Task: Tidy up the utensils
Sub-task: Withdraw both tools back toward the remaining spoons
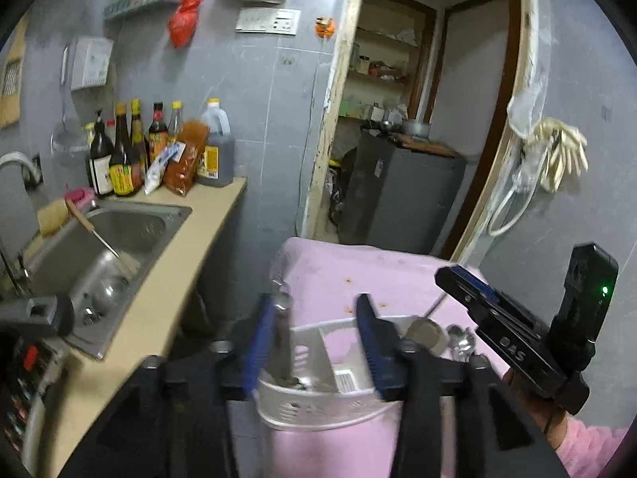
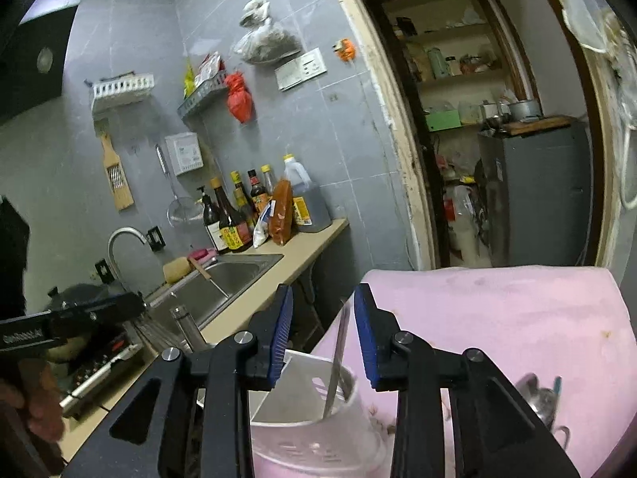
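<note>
A white plastic utensil holder (image 1: 318, 402) with dividers stands at the near edge of a pink-covered table (image 1: 358, 279). My left gripper (image 1: 314, 342) hangs over it, jaws apart. A thick steel utensil handle (image 1: 284, 330) stands in the holder beside the left pad, unclamped. In the right wrist view my right gripper (image 2: 323, 334) is open above the same holder (image 2: 302, 438). A thin metal utensil (image 2: 338, 358) stands upright in the holder between the pads, free of both. The steel handle (image 2: 189, 330) shows left of it. Loose spoons (image 1: 462, 342) lie on the cloth.
A steel sink (image 1: 119, 231) is set in the beige counter (image 1: 179, 271) to the left, with sauce bottles (image 1: 131, 151) at its back. A stove (image 2: 99, 362) sits low left. Behind the table an open doorway shows a grey cabinet (image 1: 398, 195). More metal utensils (image 2: 541, 398) lie at the right.
</note>
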Demonstrator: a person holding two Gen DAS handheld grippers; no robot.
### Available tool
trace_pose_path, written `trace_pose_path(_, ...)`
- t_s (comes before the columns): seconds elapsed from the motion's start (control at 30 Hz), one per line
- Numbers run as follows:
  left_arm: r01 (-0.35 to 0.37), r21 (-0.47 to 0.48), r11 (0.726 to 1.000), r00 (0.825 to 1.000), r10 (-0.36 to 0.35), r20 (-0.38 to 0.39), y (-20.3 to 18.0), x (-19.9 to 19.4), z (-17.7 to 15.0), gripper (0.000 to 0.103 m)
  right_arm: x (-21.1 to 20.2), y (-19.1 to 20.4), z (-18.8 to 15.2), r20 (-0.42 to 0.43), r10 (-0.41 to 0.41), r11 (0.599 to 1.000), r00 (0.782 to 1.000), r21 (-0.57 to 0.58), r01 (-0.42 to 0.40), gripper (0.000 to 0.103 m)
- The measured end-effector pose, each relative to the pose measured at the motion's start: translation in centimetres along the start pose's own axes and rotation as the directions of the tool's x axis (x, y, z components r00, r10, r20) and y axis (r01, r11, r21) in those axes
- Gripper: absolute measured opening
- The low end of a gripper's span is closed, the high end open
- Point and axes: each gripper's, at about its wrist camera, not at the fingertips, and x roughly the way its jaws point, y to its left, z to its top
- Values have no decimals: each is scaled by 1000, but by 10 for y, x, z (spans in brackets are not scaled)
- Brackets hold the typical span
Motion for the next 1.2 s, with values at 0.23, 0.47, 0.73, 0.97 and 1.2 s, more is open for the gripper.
trace_pose_path(0.23,-4,-5,1000,999,4,36,-25,-7,-10,66,-55,-34,8,31,-101,995,994,18,100,68)
trace_pose_path(0.47,-20,39,999,994,16,105,-78,-15,-20,95,-107,-65,13,68,-243,969,968,-33,245,97)
trace_pose_path(0.73,-19,58,998,989,11,148,-140,-6,-46,100,-149,-102,13,111,-340,929,934,-115,352,101)
trace_pose_path(0.97,-17,112,994,997,8,74,-180,21,-72,100,-157,-145,1,60,-373,921,926,-97,377,101)
trace_pose_path(1.2,-15,150,989,1000,12,26,-205,46,-87,100,-140,-190,-24,-34,-372,927,927,-58,370,101)
